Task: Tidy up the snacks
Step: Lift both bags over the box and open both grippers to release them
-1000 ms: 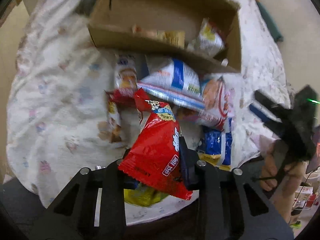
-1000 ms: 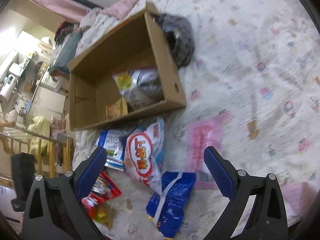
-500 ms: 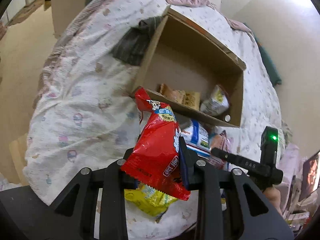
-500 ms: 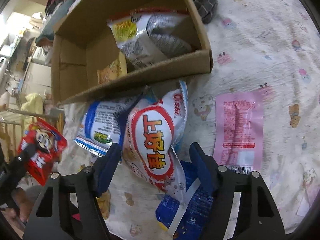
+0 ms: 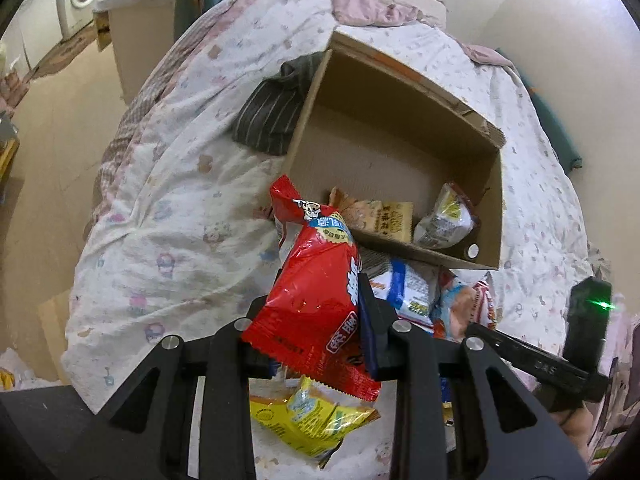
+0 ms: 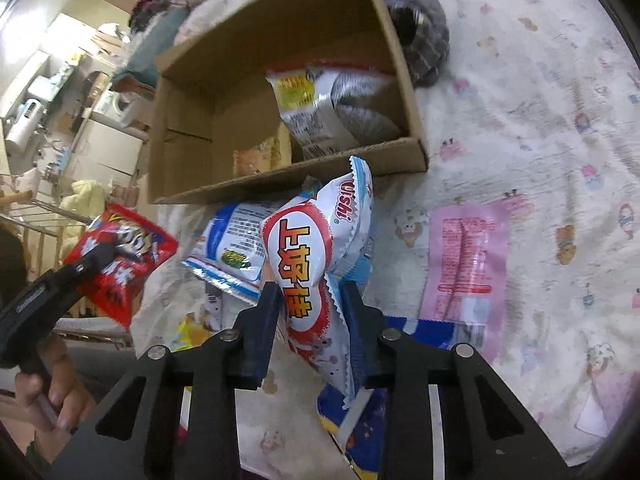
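The left gripper [image 5: 316, 320] grips a red snack bag [image 5: 316, 300]. The right gripper [image 6: 310, 304] is closing on a white Oishi bag [image 6: 316, 264]. Next, probably, both go into the far cardboard box [image 6: 288, 178].

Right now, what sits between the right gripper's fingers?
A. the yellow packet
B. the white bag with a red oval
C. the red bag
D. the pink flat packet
B: the right gripper has the white bag with a red oval between its closing fingers, while the pink packet lies flat on the bedspread and the left gripper holds the red bag.
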